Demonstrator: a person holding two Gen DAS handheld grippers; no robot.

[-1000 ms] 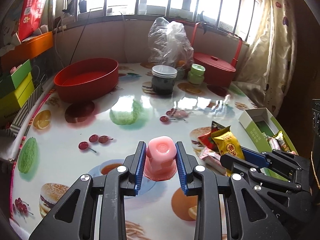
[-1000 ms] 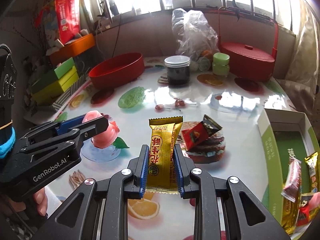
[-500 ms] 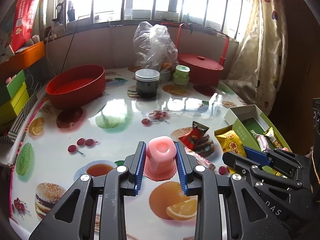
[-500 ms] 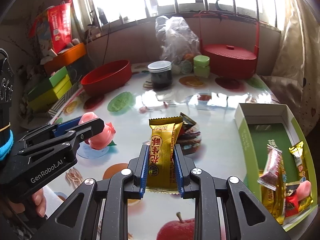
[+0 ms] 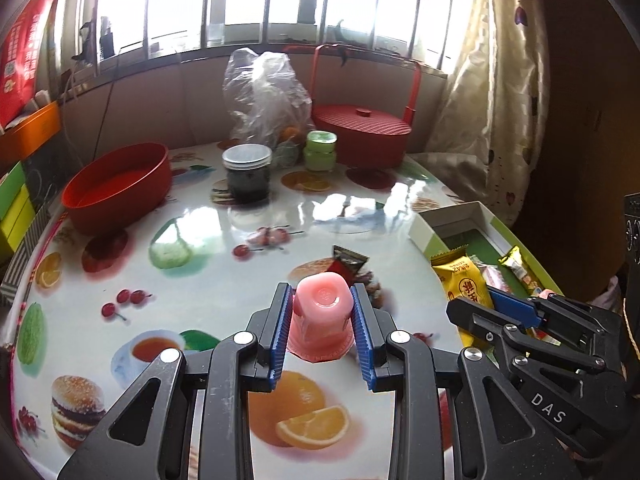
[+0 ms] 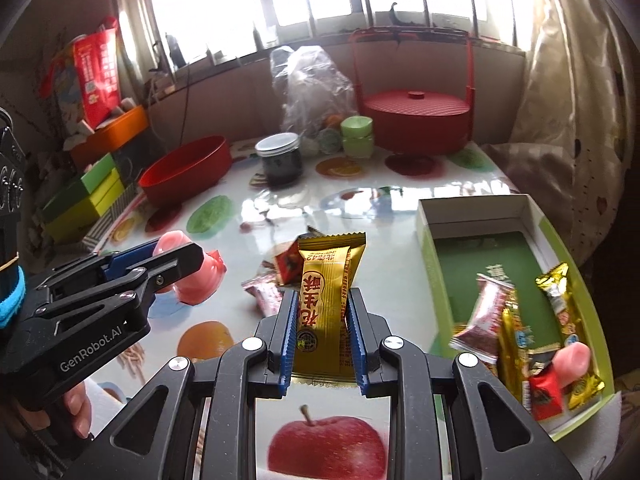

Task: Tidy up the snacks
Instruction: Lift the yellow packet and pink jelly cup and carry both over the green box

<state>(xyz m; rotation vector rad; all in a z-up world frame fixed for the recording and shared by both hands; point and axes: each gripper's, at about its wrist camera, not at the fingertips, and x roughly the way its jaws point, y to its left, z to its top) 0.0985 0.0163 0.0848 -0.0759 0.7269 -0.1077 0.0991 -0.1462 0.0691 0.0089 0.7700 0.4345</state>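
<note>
My left gripper (image 5: pixel 322 312) is shut on a pink jelly cup (image 5: pixel 322 316) and holds it above the fruit-print table; the cup also shows in the right wrist view (image 6: pixel 192 276). My right gripper (image 6: pixel 322 312) is shut on a yellow snack bar (image 6: pixel 326 296), also visible in the left wrist view (image 5: pixel 464 288), just left of the green-and-white box (image 6: pixel 492 256). The box holds several wrapped snacks (image 6: pixel 520 340). A red packet (image 6: pixel 290 266) and a pink wrapped candy (image 6: pixel 264 294) lie on the table between the grippers.
At the back stand a red bowl (image 5: pixel 116 186), a dark jar with a silver lid (image 5: pixel 246 174), a green jar (image 5: pixel 320 150), a clear plastic bag (image 5: pixel 264 92) and a red lidded basket (image 5: pixel 360 132). Stacked green boxes (image 6: pixel 84 200) sit at the left edge.
Both grippers have moved to the right with their snacks still held. The snack box has come closer and fuller into the right wrist view.
</note>
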